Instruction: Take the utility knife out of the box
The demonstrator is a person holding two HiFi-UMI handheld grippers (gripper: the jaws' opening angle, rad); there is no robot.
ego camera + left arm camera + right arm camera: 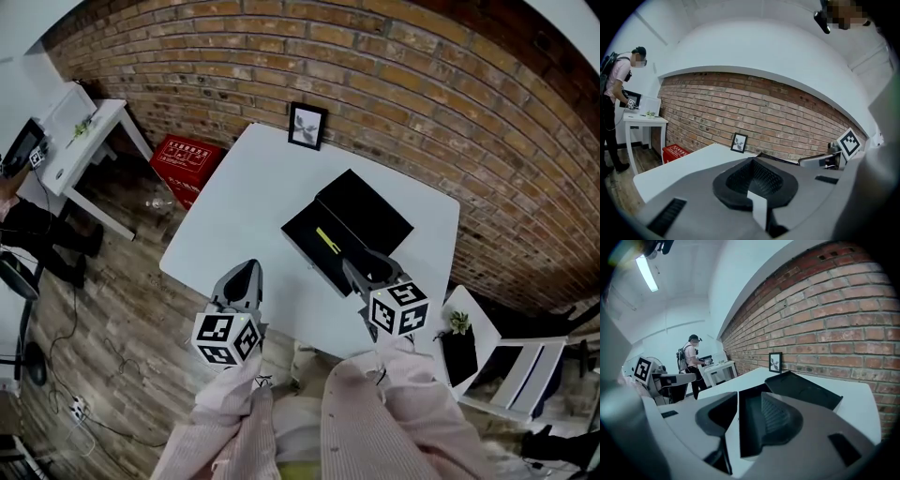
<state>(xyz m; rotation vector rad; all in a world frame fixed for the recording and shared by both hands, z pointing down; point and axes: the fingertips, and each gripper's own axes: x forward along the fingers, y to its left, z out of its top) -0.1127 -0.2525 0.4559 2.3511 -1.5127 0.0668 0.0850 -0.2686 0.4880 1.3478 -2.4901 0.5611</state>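
An open black box lies on the white table, its lid folded back toward the brick wall. A yellow utility knife rests in the box's tray. My right gripper hovers open at the near end of the box, and the tray shows between its jaws. To the left of the box, my left gripper is shut with nothing in it, over the table's near edge. In the left gripper view the box is only a thin dark edge. Neither gripper view shows the knife.
A small framed picture stands at the table's far edge against the brick wall. A red crate sits on the floor to the left. Beyond it stands a white desk, with a person at it. A chair with a plant is at the right.
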